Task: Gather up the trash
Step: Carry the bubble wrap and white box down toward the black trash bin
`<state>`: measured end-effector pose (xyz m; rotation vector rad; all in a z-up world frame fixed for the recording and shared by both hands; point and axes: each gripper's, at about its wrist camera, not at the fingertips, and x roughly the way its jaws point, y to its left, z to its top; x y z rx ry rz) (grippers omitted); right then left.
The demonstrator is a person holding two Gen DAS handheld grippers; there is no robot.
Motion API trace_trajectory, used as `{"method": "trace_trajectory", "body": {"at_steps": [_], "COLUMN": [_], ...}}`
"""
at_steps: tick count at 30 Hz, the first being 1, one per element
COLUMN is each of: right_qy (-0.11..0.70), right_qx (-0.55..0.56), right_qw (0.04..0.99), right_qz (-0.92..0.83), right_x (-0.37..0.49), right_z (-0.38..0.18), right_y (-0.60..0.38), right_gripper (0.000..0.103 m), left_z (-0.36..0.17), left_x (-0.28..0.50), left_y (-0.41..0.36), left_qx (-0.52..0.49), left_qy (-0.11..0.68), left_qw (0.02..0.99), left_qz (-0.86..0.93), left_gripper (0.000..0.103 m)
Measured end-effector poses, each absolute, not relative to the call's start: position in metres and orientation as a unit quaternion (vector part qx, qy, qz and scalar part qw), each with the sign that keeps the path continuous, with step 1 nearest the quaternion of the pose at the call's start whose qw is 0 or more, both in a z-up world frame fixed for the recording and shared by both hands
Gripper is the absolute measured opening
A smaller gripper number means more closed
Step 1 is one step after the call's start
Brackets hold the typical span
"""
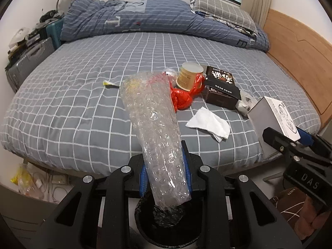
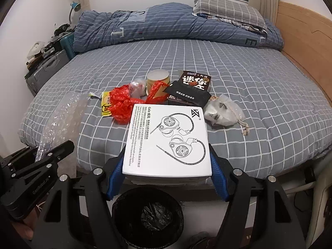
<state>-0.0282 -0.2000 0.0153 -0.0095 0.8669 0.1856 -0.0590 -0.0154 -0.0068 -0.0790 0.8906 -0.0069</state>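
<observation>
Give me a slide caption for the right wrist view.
Right gripper holding a white earphone box above the black-lined trash bin.

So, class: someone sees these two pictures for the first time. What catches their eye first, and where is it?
Probably the white earphone box clamped in the right gripper and the bubble wrap clamped in the left gripper, both above the black-lined bin. Next, the red plastic bag among litter on the checked bed.
</observation>
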Motion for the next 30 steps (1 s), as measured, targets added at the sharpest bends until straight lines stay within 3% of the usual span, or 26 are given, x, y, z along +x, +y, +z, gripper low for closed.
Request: {"method": "trace_trajectory", "body": {"at_steps": [30], "right_qy": [0.464], "right_qx": [-0.012], "right_qw": [0.882], "right_qz": [0.083], "right_x": [-0.086], "right_z": [-0.041], "right_y": [-0.194], "right_gripper": [0.067], "left_z": [-0.07], "left_x": [-0.12], "left_y": [-0.021], "left_qx": [-0.038], "left_qy": [0.489], "left_qw": [0.872], "left_qz": [0.0], "left_gripper": [0.027]}}
